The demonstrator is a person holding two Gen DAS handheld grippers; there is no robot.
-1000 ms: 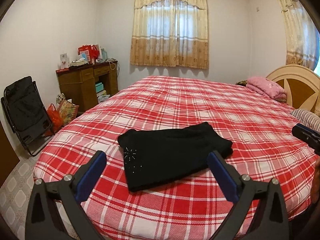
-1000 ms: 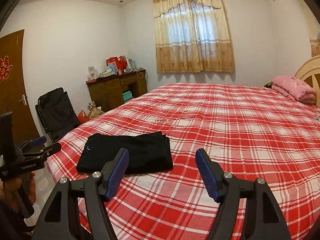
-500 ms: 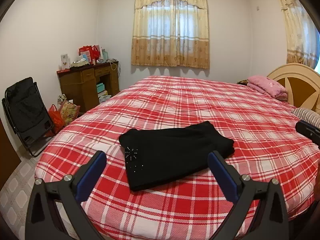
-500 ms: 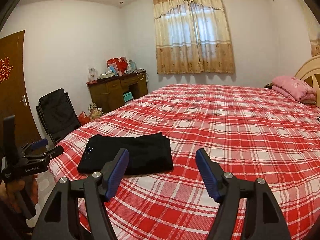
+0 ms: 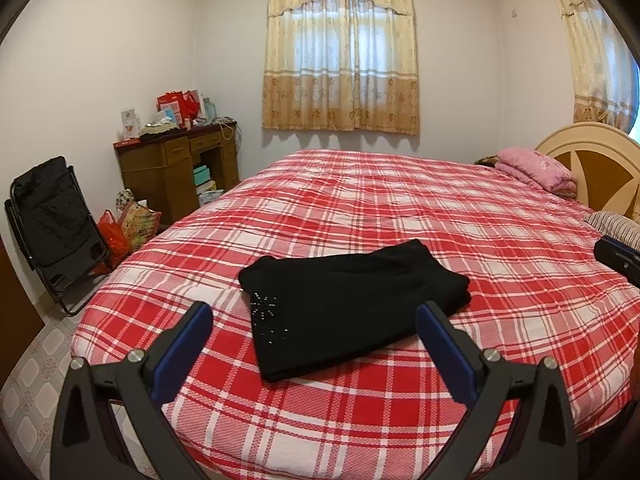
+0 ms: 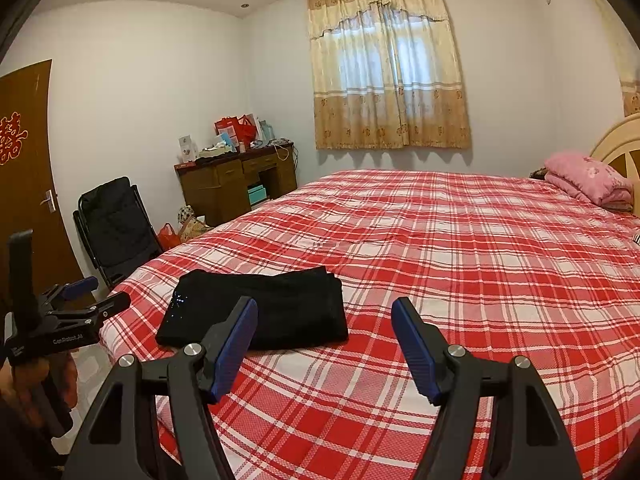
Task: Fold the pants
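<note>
Black pants [image 5: 348, 304] lie folded into a flat rectangle on the near corner of the red plaid bed [image 5: 420, 208], with small sparkly studs on the near left part. They also show in the right wrist view [image 6: 260, 308]. My left gripper [image 5: 314, 316] is open and empty, held back above the bed edge, apart from the pants. My right gripper [image 6: 324, 312] is open and empty, to the right of the pants. The left gripper also shows in the right wrist view [image 6: 86, 294] at the far left.
A pink folded blanket [image 5: 536, 168] lies by the headboard [image 5: 592, 160]. A wooden desk [image 5: 176, 172] with boxes stands at the far left wall. A black folding chair [image 5: 52, 220] and bags [image 5: 132, 224] stand on the floor left of the bed. A door [image 6: 24, 176] is at the left.
Both grippers have drawn back and risen slightly from the bed. The pants have not moved. Both grippers stay open.
</note>
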